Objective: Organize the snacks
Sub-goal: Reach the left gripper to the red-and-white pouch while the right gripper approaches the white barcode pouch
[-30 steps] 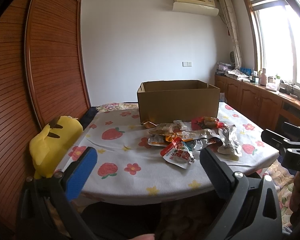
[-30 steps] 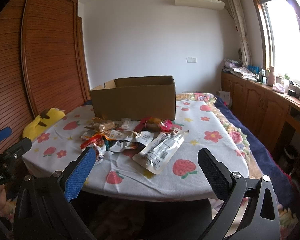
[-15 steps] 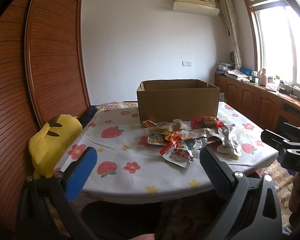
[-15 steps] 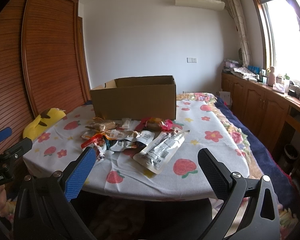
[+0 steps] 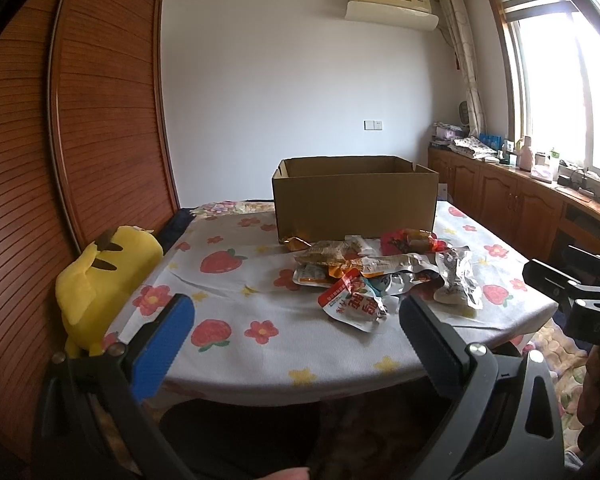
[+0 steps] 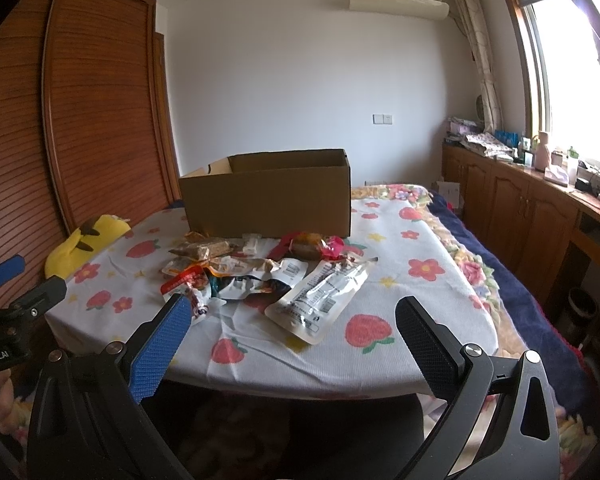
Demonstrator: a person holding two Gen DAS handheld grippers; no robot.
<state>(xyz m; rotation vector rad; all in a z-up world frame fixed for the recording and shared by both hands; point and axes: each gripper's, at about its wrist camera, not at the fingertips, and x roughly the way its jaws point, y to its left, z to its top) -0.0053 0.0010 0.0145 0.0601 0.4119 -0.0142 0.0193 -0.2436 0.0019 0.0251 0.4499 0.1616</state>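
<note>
A heap of snack packets point(image 5: 376, 272) lies on a table with a strawberry-print cloth point(image 5: 236, 320), in front of an open cardboard box point(image 5: 354, 200). A red-and-white packet point(image 5: 352, 304) lies nearest in the left wrist view. In the right wrist view the heap point(image 6: 240, 272) shows with a long silver pouch point(image 6: 324, 296) at its right, and the box point(image 6: 268, 196) behind. My left gripper point(image 5: 296, 320) is open and empty, short of the table's near edge. My right gripper point(image 6: 292, 320) is open and empty, also before the near edge.
A yellow plush toy point(image 5: 100, 276) sits at the table's left edge by a wooden wardrobe point(image 5: 100, 120). Wooden cabinets point(image 6: 520, 208) with clutter run under the window at right. The other gripper shows at each view's side.
Both views have shifted only slightly; the table sits a touch lower in view. Both grippers stay open and nothing on the table has moved.
</note>
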